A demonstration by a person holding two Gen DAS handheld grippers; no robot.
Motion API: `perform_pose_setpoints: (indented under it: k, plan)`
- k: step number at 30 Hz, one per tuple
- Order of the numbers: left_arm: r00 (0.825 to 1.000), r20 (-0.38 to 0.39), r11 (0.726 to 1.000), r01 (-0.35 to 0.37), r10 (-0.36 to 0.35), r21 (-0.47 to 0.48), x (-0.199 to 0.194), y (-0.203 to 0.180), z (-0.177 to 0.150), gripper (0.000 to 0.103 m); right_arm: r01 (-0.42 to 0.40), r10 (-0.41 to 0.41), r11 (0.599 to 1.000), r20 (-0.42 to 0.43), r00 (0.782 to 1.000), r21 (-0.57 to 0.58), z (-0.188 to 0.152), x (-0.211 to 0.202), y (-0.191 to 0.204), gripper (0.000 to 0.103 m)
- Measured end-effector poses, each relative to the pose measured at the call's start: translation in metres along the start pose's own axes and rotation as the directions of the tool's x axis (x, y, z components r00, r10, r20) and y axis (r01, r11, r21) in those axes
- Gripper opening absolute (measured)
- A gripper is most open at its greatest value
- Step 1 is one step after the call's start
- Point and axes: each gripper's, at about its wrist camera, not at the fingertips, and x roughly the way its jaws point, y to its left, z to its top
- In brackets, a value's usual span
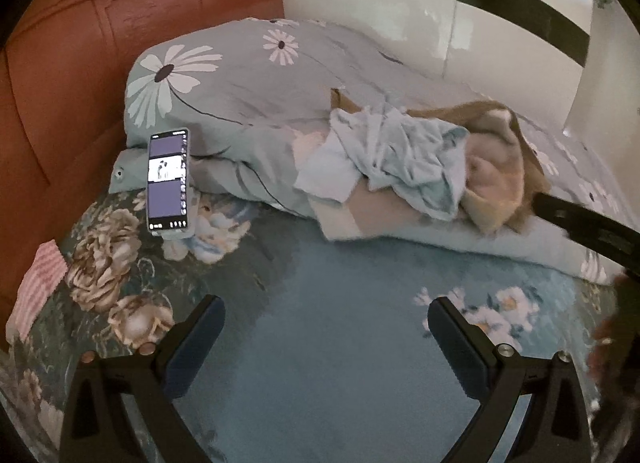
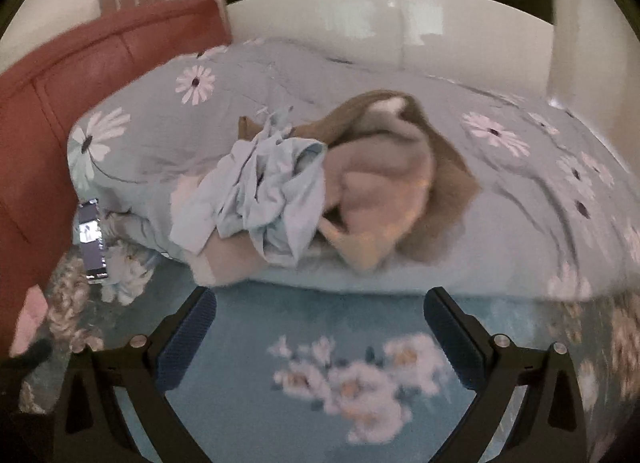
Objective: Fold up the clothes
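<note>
— Clothes?

— Crumpled pale-blue cotton garment and tan fleece garment heaped on the grey daisy-print duvet, toward the bed's far edge; long axis cannot be told.

— My grippers?

— Left gripper and right gripper: jaws spread, empty, above the blue floral bedsheet. Lit phone near the red-brown headboard.

Pale-blue shirt, daisy-print grey quilt

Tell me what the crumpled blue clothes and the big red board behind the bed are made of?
The light blue garment looks like thin woven fabric, maybe cotton: matte, soft and full of sharp little wrinkles. The red headboard seems padded leather or imitation leather: smooth, slightly shiny, with stitched panel lines.
</note>
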Motion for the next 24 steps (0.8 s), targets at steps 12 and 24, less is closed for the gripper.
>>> perform_pose_setpoints:
  k: [12, 24]
  plan:
    - [0.999, -0.007, 0.999, -0.046, 0.045, -0.022, 0.034, 0.038, 0.009, 0.103, 0.015, 0.002, 0.990, -0.113, 0.994, 0.143, 0.060, 0.137, 0.004, 0.075]
    - [0.998, -0.022, 0.996, -0.052, 0.051, -0.066, 0.026, 0.061, 0.004, 0.103, -0.092, 0.157, 0.911, -0.131, 0.979, 0.402, 0.053, 0.142, -0.031, 0.010]
